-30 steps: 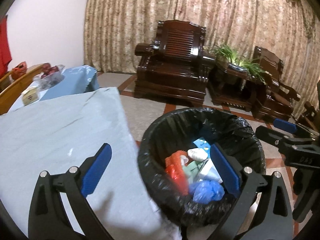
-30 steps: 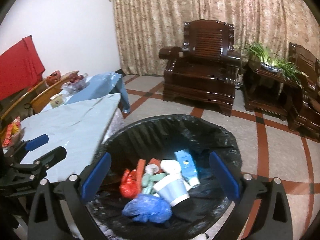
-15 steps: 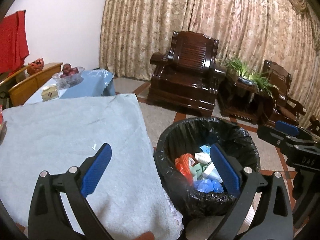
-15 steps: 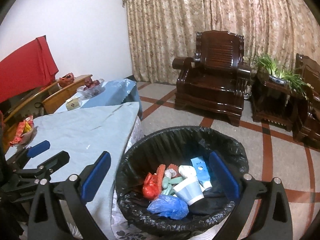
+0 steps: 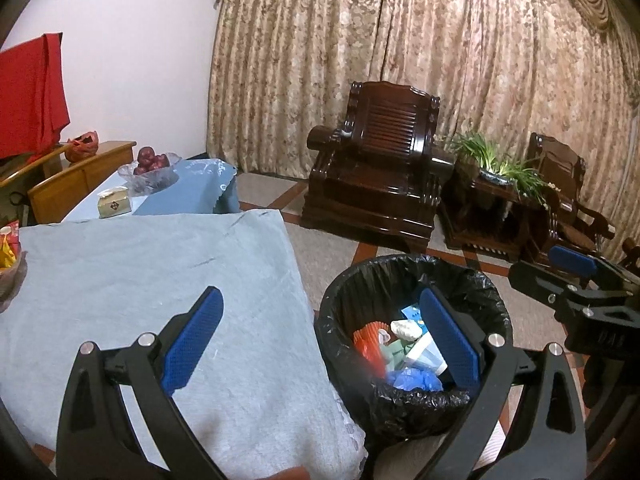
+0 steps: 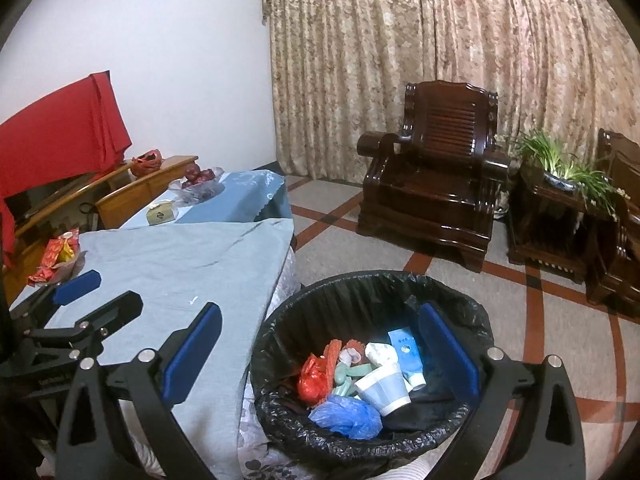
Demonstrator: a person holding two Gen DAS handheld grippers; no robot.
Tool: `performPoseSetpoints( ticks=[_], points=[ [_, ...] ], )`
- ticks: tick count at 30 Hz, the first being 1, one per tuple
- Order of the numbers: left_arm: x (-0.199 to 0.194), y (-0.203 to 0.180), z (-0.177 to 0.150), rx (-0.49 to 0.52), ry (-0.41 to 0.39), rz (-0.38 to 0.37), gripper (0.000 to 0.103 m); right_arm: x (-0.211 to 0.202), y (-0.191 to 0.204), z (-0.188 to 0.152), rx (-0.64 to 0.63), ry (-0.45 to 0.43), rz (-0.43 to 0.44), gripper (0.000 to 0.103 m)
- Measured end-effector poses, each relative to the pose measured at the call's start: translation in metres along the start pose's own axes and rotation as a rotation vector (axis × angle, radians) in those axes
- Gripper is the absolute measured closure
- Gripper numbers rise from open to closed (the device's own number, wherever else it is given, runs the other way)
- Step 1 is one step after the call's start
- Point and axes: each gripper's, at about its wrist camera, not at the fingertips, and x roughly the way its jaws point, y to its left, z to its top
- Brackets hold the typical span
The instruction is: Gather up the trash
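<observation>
bin half hidden, grippers apart

It was a home living room. Dark wooden armchairs stood before long patterned curtains. A fruit bowl sat on a side table.

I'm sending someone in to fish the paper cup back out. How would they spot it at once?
Find the black-lined trash bin on the floor beside the table with the pale blue cloth. Inside, the paper cup lies on its side, its open mouth facing right, just above a crumpled blue plastic bag. It is the only white, cone-shaped piece there.
</observation>
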Motion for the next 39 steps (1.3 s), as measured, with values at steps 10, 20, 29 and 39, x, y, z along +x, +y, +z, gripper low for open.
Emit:
performPoseSetpoints(
  ticks=[10,20,29,39],
  points=[
    [-0.006,0.002,0.004,0.0,-0.011,0.006,0.007,-0.003,0.006,0.005,-0.023,-0.018,0.007,0.006],
    [-0.01,0.011,0.012,-0.005,-0.019,0.015,0.007,-0.004,0.009,0.007,-0.035,-0.019,0.01,0.006],
    [-0.01,0.015,0.012,-0.006,-0.016,0.017,0.007,-0.003,0.012,0.008,-0.04,-0.018,0.009,0.006],
    [-0.008,0.019,0.011,-0.006,-0.013,0.02,0.007,-0.003,0.014,0.01,-0.041,-0.018,0.01,0.006]
  ],
)
